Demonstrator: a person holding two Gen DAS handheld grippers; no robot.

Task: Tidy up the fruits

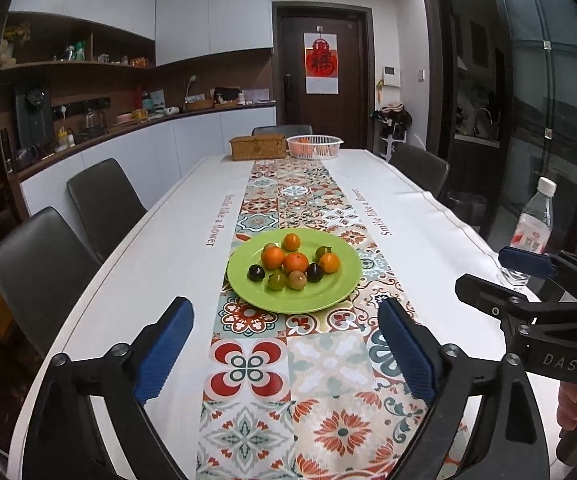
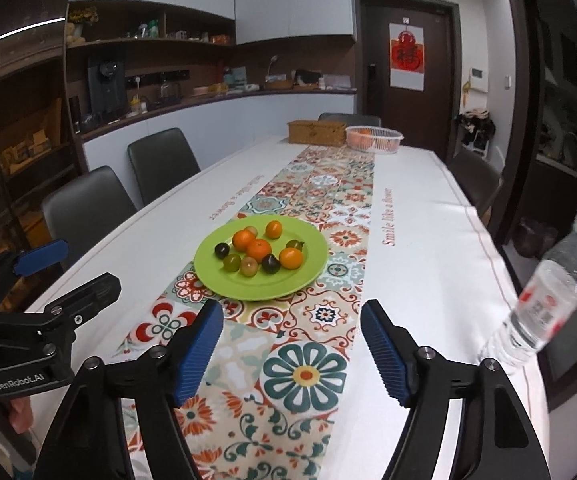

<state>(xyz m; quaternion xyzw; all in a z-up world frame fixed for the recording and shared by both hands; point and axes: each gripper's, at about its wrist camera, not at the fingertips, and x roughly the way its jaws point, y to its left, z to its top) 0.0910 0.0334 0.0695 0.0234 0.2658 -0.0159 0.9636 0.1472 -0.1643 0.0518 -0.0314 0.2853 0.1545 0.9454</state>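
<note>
Both tools (image 1: 284, 348) (image 2: 292, 344) gape, pointing at the fruit plate (image 1: 328, 300).

My left gripper (image 1: 284, 344) hovers above the patterned table runner (image 1: 320, 376) with its blue-padded jaws spread wide and nothing between them. Ahead of it, the green plate (image 1: 328, 296) sits on the runner and carries orange, dark and greenish fruits (image 1: 295, 262). My right gripper (image 1: 500, 276) enters from the right edge, near the water bottle (image 1: 534, 228).
</note>
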